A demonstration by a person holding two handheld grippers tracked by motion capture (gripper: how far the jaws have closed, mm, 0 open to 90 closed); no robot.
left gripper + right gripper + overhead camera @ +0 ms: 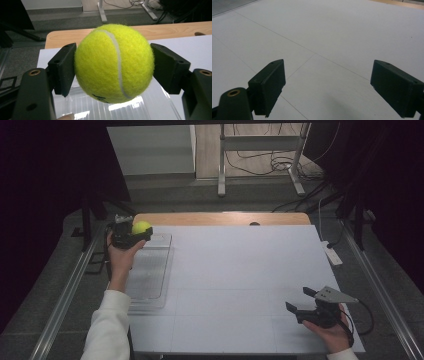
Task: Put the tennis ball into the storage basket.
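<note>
The left gripper was clenched on the fuzzy yellow-green tennis ball, held directly above the far end of the clear ribbed plastic tray (the idle right gripper gaped well apart).

The tennis ball looked fuzzy, its felt matt. Beneath it, the ribbed tray was clear, glossy plastic; beyond the ball, smooth white sheeting left bare a varnished wooden table edge.
</note>
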